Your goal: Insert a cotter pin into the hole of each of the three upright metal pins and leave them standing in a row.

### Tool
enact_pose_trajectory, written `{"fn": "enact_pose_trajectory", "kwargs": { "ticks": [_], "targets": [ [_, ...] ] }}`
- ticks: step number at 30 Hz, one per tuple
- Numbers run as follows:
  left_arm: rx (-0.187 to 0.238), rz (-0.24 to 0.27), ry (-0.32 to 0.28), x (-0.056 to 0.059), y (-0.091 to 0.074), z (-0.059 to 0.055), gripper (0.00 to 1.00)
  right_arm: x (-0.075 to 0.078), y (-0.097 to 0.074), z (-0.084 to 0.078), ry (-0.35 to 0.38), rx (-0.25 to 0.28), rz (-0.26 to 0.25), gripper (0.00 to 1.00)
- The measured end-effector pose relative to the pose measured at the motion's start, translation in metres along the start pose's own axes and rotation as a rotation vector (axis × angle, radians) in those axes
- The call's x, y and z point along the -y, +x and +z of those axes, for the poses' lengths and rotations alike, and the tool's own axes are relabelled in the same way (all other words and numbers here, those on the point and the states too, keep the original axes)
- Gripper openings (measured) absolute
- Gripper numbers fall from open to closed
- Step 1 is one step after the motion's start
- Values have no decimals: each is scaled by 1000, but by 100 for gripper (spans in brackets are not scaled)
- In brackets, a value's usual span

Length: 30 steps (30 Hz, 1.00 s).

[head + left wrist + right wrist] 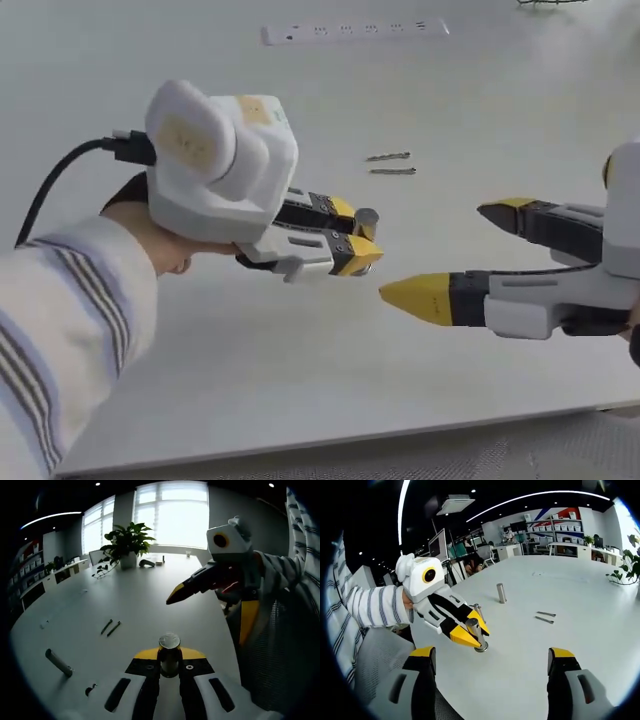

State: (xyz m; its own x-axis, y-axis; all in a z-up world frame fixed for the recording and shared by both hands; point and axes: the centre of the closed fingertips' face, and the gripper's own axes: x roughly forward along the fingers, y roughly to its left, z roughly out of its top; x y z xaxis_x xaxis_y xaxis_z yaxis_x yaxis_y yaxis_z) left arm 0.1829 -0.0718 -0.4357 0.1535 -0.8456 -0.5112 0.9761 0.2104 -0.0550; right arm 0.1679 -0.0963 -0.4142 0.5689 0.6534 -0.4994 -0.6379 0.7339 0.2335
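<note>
**Near.** The left gripper (360, 238) has its fingers clenched on a short metal pin (366, 217). The pin has a wider disc at one end and is carried clear of the white desk (300, 390). To its right, about as near, the right gripper (445, 252) hangs with its fingers spread wide, grasping nothing. Its tips are turned toward the held pin but stay apart from it.

**Middle.** Two cotter pins lie on the desk right of centre, nearly parallel: the nearer cotter pin (392, 171) and the farther cotter pin (388, 157). They are close together, but whether they touch cannot be told.

**Far.** A second metal pin (501, 593) stands upright on the desk, well apart from both grippers. Whether it already carries a cotter pin is too small to tell. A power strip (355, 32) lies at the far edge.

**Step in hand (judged).** The right gripper is to fetch a cotter pin for the held pin.
- The right fingers should come down square to the desk and close on one end of the nearer cotter pin.
- The other end should be left free for threading, and the thin wire should not be allowed to skate aside.
- The cross-hole of the held pin cannot be made out here. The left gripper would do best to hold the pin steady, with the hole turned toward the right gripper, before the wire is brought to it.
</note>
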Motion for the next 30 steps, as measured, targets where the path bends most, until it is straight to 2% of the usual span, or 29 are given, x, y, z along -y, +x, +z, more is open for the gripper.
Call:
{"fn": "enact_pose_trajectory", "kwargs": {
  "ticks": [11, 23, 30],
  "targets": [
    [-28, 0, 5, 7, 7, -14, 9, -6, 4, -6, -8, -30, 25, 91],
    [-13, -35, 29, 19, 12, -14, 9, -6, 5, -11, 0, -41, 26, 90],
    [-11, -42, 31, 24, 15, -18, 9, -9, 5, -13, 10, -45, 38, 90]
  ]
}}
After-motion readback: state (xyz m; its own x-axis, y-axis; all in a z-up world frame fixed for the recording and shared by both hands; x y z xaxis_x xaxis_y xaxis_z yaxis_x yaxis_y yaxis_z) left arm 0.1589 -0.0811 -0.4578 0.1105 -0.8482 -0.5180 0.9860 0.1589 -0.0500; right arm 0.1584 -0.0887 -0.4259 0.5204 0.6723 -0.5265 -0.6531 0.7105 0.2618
